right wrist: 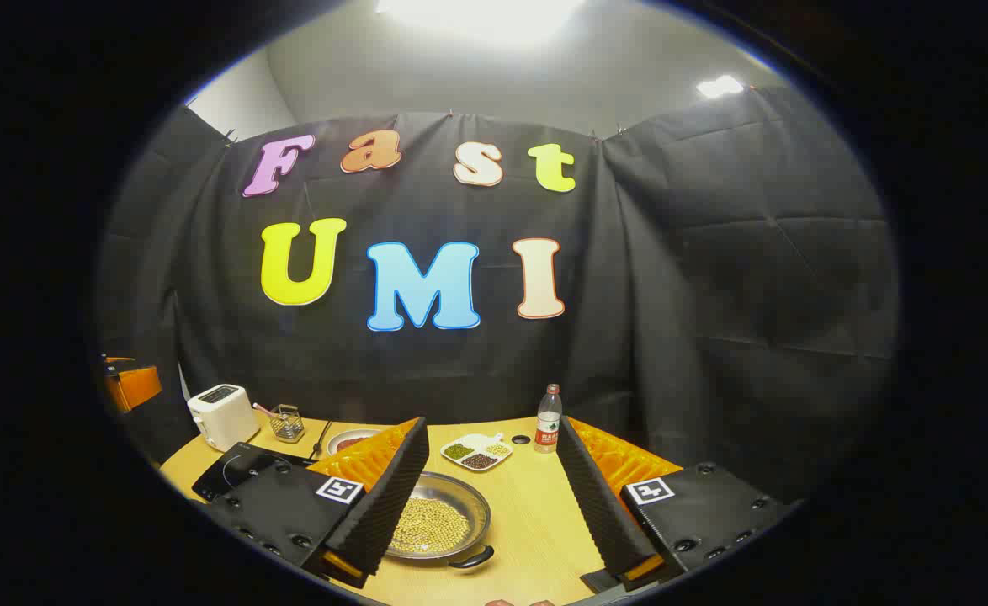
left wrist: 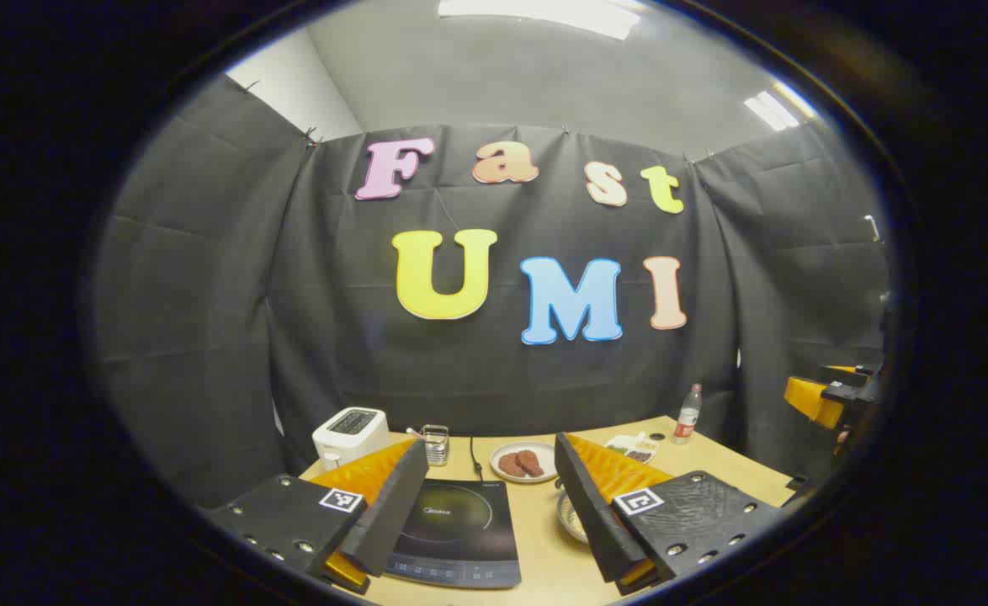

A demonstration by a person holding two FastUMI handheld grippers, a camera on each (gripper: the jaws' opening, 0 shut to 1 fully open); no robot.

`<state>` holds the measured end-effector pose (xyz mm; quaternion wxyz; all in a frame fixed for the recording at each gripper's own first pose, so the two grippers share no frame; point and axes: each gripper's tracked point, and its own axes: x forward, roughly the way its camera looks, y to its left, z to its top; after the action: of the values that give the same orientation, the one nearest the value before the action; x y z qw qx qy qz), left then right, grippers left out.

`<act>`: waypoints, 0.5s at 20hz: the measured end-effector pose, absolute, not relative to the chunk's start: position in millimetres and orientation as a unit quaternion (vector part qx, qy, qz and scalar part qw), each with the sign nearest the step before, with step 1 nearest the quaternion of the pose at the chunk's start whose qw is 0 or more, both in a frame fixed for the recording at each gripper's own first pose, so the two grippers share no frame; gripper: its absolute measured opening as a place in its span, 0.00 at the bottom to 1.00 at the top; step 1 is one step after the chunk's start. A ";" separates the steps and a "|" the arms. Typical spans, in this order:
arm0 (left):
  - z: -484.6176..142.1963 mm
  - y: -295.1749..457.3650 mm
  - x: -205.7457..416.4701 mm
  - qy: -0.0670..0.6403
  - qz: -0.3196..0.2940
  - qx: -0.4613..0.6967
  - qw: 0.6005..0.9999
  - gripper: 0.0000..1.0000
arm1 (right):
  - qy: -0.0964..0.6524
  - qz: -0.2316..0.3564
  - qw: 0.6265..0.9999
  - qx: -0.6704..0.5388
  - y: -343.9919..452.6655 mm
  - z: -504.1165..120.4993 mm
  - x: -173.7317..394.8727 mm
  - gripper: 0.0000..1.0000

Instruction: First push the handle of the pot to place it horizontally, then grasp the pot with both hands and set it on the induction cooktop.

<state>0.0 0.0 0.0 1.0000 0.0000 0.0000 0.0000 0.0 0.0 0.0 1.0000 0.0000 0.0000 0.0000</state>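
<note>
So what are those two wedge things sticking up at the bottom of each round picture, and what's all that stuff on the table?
Those wedges are the two fingers of a gripper, a pinching tool that a person holds, one in each hand. A small camera rides on each tool and looks out along its fingers.

In the left gripper view, the left gripper hangs open over the black induction cooktop. In the right gripper view, the right gripper hangs open over a metal pot of small yellow beans. Neither holds anything.

On the wooden table there are also a white toaster, a small wire basket, a plate of brown food, a divided dish of beans and a bottle.
</note>
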 end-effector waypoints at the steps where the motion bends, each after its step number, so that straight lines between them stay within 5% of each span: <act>1: -1.1 0.9 -0.3 -0.001 -0.002 0.001 1.000 0.87 | 0.000 -0.002 1.000 0.001 1.0 0.7 -0.1 0.96; 10: -23.3 7.7 -10.1 0.021 0.007 -0.013 1.000 0.87 | 0.006 0.011 1.000 -0.009 8.7 -6.9 -9.1 0.97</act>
<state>-10.1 7.7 -23.3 0.9997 -0.0126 0.0213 0.0073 -9.1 8.7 -6.9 0.9999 -0.0085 0.0065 0.0115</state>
